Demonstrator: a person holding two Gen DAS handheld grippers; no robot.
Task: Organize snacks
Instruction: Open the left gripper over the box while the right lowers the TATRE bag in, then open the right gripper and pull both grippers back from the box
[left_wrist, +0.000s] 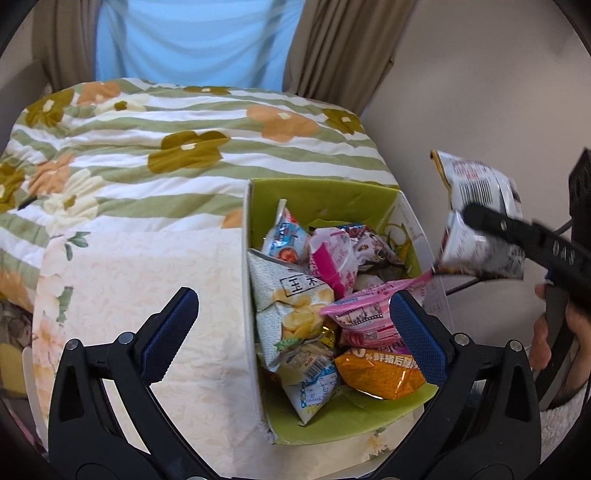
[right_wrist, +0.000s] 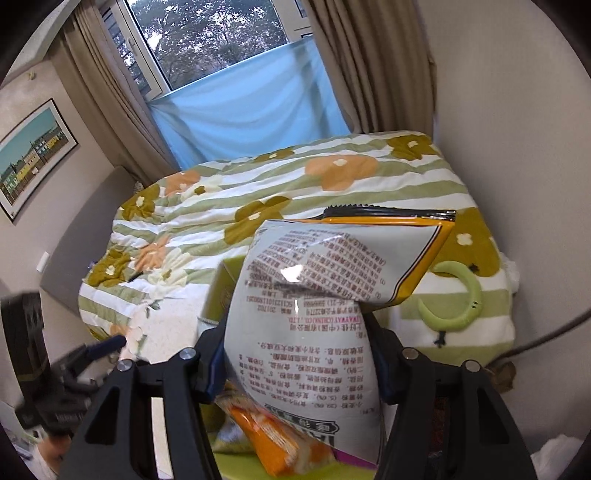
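Nearest our left wrist camera, our left gripper (left_wrist: 293, 325) stands with its jaws spread wide and nothing between the blue pads (left_wrist: 170, 328), straddling the left wall of the snack box (left_wrist: 255, 295). That box, green inside, sits on a pale flowered cloth (left_wrist: 140, 295) at the lower middle of the frame and is heaped with snack packets: an orange packet (left_wrist: 380, 373) at the lower right, a pink packet (left_wrist: 364, 314) above it and a white corn packet (left_wrist: 291, 306) at the left. Behind the box lies a green-striped quilt (left_wrist: 184, 147) with brown and orange flowers.

At the right edge of that frame we see our right gripper (left_wrist: 480, 218) clamped on a white printed packet (left_wrist: 484, 218), lifted to the right of the box. From the right wrist camera the same packet fills the centre, pinched between the jaws of our right gripper (right_wrist: 295, 365), its orange-edged top bent over. A green crescent ring (right_wrist: 461, 299) rests on the quilt at the right.
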